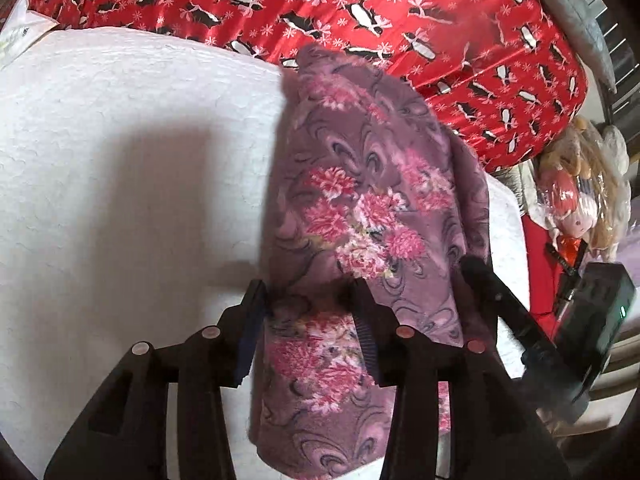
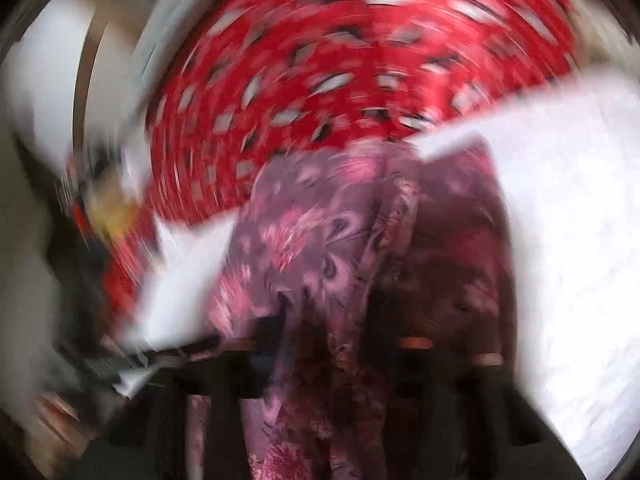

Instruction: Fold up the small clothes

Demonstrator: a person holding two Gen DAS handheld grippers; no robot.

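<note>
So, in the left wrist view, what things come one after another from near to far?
Left gripper → purple floral cloth on the white textured surface → red penguin-print fabric.

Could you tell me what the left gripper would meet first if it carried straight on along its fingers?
Most likely the purple floral cloth: the left gripper already has it between its fingers, and more drapes directly ahead. Beyond lies the white cover, though depth is unclear.

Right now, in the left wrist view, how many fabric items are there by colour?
Purple floral fleece garment: 1
Red penguin-print satin cover: 1
White textured bedspread: 1
Total: 3
</note>
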